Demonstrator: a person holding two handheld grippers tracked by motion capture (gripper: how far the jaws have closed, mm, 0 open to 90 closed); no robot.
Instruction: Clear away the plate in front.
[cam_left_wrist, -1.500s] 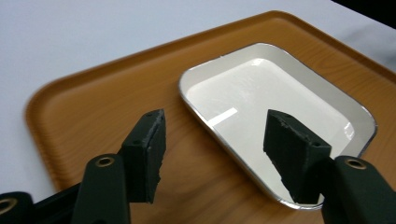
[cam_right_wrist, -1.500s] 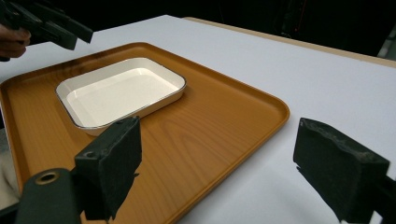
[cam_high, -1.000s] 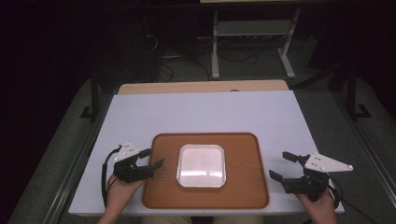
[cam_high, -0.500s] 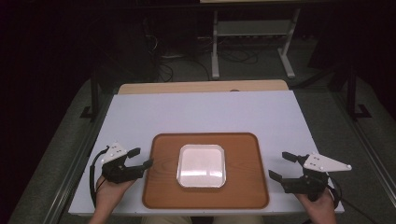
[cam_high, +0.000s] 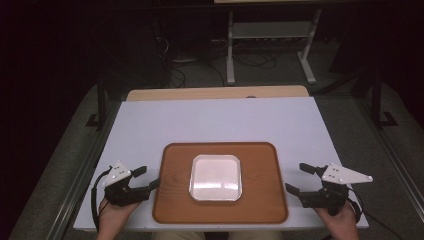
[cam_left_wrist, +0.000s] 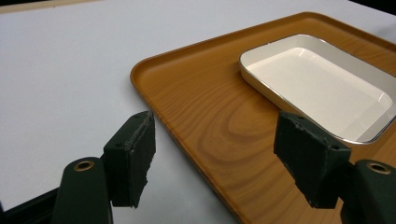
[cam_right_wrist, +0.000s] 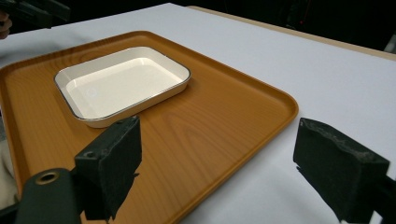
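Note:
A brown wooden tray (cam_high: 260, 205) lies on the white table near its front edge, with a white rectangular dish (cam_high: 215, 176) in its middle. My left gripper (cam_high: 148, 177) rests just left of the tray, one jaw tip near the rim. It is open, its jaws have just been opening, and nothing is between them. In the left gripper view the gripper (cam_left_wrist: 215, 140) looks past the tray's corner (cam_left_wrist: 196, 93) to the dish (cam_left_wrist: 322, 88). My right gripper (cam_high: 296, 177) stands open right of the tray. The right gripper view has its gripper (cam_right_wrist: 219, 140) facing the tray (cam_right_wrist: 224, 112) and dish (cam_right_wrist: 121, 84).
The white table top (cam_high: 220, 120) stretches bare behind the tray, with a wooden strip (cam_high: 215, 93) along its far edge. A metal stand (cam_high: 270, 50) and cables sit on the dark floor beyond. Table rails run along both sides.
My left gripper has drawn back to the left, off the tray's left rim. The right gripper, the tray and the dish have not moved.

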